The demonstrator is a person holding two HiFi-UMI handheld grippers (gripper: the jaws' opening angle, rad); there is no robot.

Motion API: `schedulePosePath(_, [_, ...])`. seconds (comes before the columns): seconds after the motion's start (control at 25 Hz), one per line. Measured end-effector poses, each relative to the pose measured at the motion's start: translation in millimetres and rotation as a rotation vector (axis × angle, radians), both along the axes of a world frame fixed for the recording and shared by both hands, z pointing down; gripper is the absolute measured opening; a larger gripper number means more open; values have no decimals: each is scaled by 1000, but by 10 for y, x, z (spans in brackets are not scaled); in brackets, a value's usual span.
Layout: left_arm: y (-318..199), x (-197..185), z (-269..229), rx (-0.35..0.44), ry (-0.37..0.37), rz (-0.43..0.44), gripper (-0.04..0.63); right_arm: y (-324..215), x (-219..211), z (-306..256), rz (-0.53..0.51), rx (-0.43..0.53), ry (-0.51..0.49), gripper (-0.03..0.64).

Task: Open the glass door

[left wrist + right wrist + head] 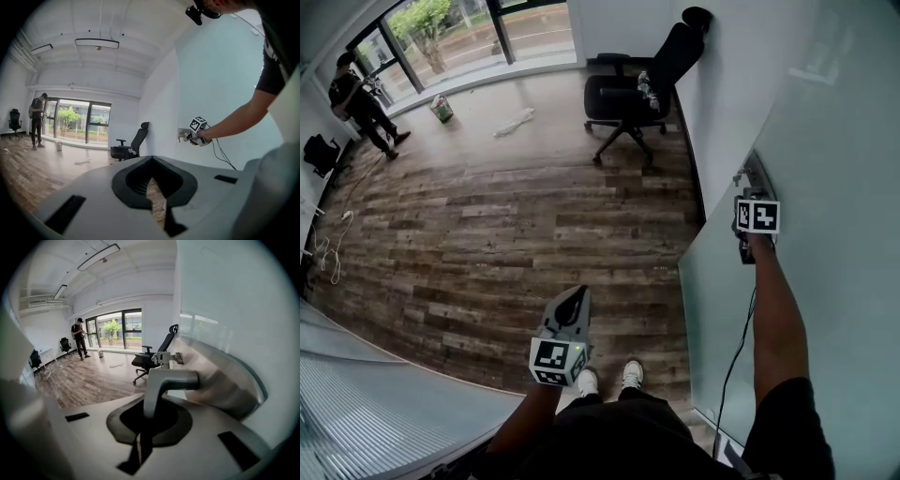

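Note:
The frosted glass door [825, 141] fills the right side of the head view. Its metal lever handle [750, 176] sits at the door's left edge. My right gripper [748, 192] reaches up to it at arm's length. In the right gripper view the bent lever handle [168, 380] runs down into the jaws, and the right gripper [140, 437] is shut on it. My left gripper [572, 302] hangs over the wooden floor in front of my feet, shut and holding nothing. The left gripper view shows its jaws [152, 187] together and, beyond them, the right gripper [193, 137] at the handle [182, 134].
A black office chair [628, 94] stands against the white wall [712, 84] beyond the door. A person [361, 98] stands far left by the windows, near a small bucket [442, 109]. Cables [333, 248] lie at the left. A glass panel [384, 403] is at bottom left.

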State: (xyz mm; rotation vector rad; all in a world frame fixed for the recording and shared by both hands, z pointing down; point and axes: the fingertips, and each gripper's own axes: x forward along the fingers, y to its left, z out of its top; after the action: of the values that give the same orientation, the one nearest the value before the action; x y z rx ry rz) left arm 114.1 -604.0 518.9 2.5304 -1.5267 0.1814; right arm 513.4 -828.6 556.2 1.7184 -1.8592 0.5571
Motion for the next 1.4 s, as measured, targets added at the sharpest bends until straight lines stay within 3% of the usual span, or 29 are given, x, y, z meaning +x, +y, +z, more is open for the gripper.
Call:
schedulePosePath(0.36, [-167, 194, -89, -1, 14, 3, 2, -37, 60, -59, -9, -11, 1, 14])
schedulePosePath(0.56, [-218, 177, -65, -3, 14, 2, 2, 12, -33, -67, -50, -82, 33, 15])
schedulePosePath(0.72, [-178, 159, -27, -6, -6, 5, 2, 93, -156, -55, -133, -191, 103, 181])
schedulePosePath(0.84, [-91, 130, -9, -17, -13, 8, 2, 172, -153, -194, -98, -192, 102, 196])
schedulePosePath(1.0, [5, 97, -12, -18, -5, 8, 2, 273, -78, -388, -25, -77, 149, 196])
schedulePosePath(1.16, [102, 54, -38, -11, -3, 3, 2, 531, -94, -841, 9, 148, 236, 196])
schedulePosePath(1.4, [285, 113, -47, 2, 3, -19, 2, 1340, -399, -1254, -29, 375, 134, 195])
